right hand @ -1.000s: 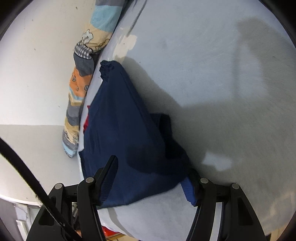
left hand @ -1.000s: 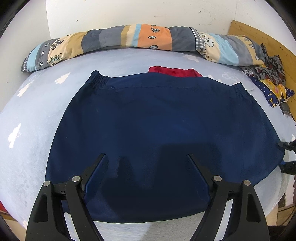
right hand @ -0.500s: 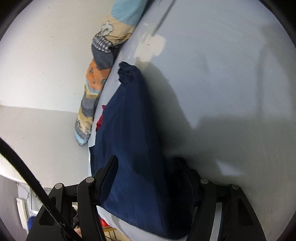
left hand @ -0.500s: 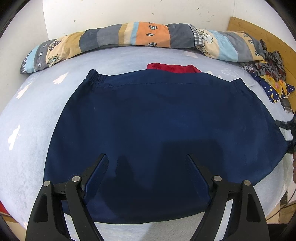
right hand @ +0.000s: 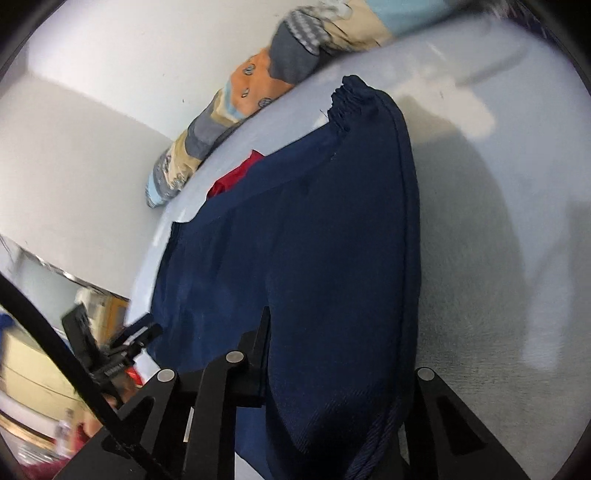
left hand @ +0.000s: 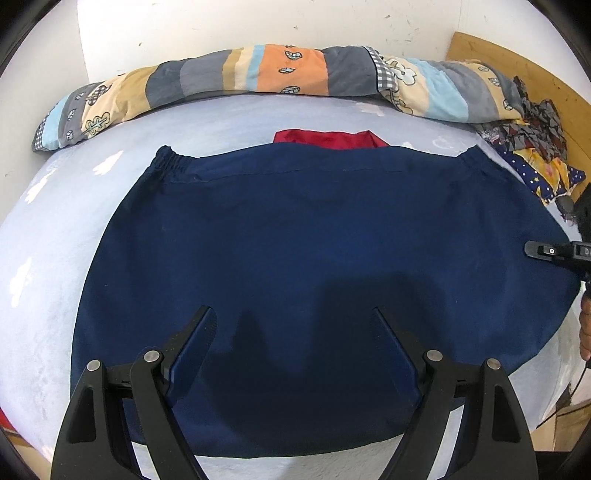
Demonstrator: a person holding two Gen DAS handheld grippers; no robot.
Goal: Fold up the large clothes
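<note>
A large navy garment (left hand: pixel 314 258) lies spread flat across a bed covered in a pale blue sheet (left hand: pixel 48 236) printed with small white clouds. Nearest, at the 6 o'clock edge of the bed, the left tongs (left hand: pixel 291 328) hover just above the garment's near hem with both fingers spread wide apart, holding nothing; their shadow falls dark on the cloth between them. At 3 o'clock, the right tongs (right hand: pixel 332 373) meet the garment's side edge. Seen from their own camera, navy cloth bulges up between the two fingers and hides the right one, so whether they are clamped on the fabric cannot be told.

Farther on, toward 12 o'clock, the garment's gathered elastic edge (left hand: pixel 173 166) runs across the bed, bunched at both corners. Just beyond it, a folded red cloth (left hand: pixel 328 138) peeks out, partly covered by the navy fabric. At about 2 o'clock, a crumpled heap of patterned clothes (left hand: pixel 532 147) sits by a wooden board (left hand: pixel 517 59). Farthest away, a long patchwork quilt roll (left hand: pixel 258 74) in orange, grey, beige and light blue lies along the white wall (left hand: pixel 258 22).
</note>
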